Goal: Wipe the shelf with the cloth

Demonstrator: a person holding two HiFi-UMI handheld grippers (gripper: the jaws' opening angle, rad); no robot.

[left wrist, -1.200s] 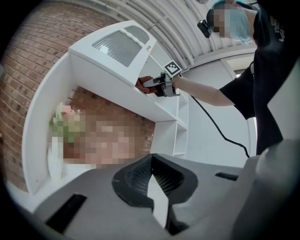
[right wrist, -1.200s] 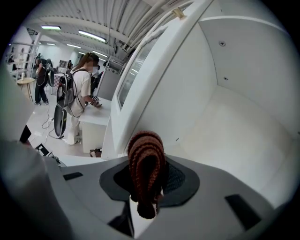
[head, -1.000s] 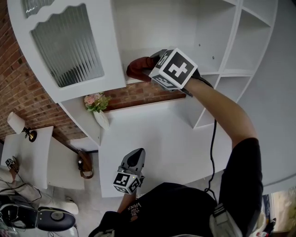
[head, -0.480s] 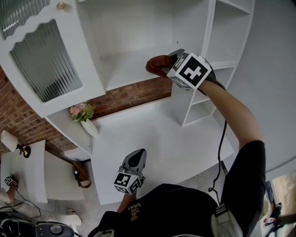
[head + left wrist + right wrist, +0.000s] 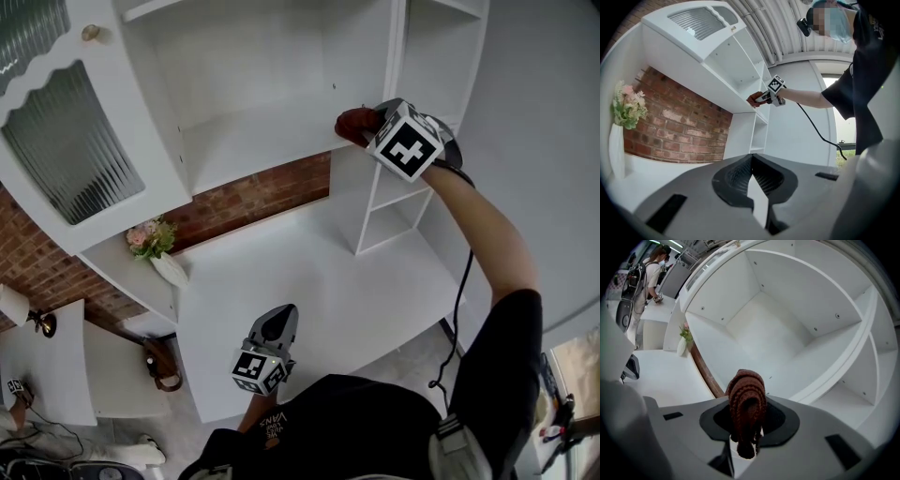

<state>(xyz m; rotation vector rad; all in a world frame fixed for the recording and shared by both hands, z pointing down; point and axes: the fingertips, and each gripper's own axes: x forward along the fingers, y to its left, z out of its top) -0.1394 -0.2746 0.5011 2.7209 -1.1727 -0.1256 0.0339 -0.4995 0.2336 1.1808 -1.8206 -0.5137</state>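
Right gripper [image 5: 373, 125] clamped on brown cloth [image 5: 746, 401]; cloth at right front corner of shelf [image 5: 253, 141]; unwiped board extends leftward from it; left gripper [image 5: 751, 176] jaws together, empty, well below.

Lighting's bright and flat all over, basically diffuse overhead light, so the white shelf [image 5: 253, 141] only gets soft grey shading in its back corners, no hard shadows. The head view is sharp, though lines lean a bit toward the edges. Both gripper views are heavy fisheye: black corners, straight boards bent into curves. In the left gripper view the window [image 5: 843, 124] at the right is blown out. In the right gripper view the ceiling lights [image 5: 677, 245] glare top left, and the cloth [image 5: 747, 401] up close looks slightly soft.
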